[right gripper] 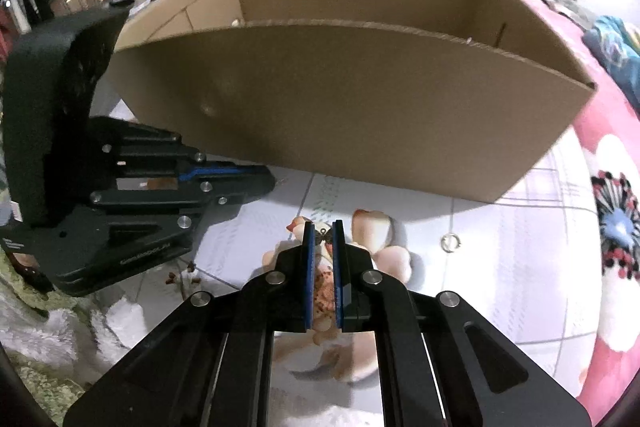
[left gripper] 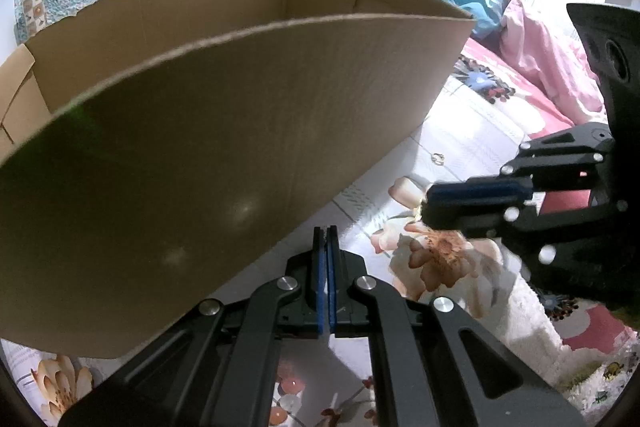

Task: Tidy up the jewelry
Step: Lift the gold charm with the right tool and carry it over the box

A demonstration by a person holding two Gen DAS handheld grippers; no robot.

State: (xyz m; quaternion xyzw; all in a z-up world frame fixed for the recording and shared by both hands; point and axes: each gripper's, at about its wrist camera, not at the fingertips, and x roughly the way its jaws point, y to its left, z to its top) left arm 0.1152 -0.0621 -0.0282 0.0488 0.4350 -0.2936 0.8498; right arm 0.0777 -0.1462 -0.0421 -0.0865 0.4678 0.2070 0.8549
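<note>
Pinching a small dark trinket (right gripper: 323,237) between its blue pads, the right gripper (right gripper: 322,227) hovered low over the flowered bedspread (right gripper: 500,287) — the piece looked like a tiny pendant or earring, though it was too small to tell which. Beside it the left gripper (left gripper: 325,231) had its pads pressed flat together with nothing visible between them, its tips near the foot of the box wall. A little silver ring (right gripper: 451,241) lay on the spread, just right of the right gripper and near the box's base. Beyond stood the open cardboard box (right gripper: 352,107) — its inside mostly hidden by the near wall. Farther back, pink and blue bedding (left gripper: 520,39) lay heaped.
</note>
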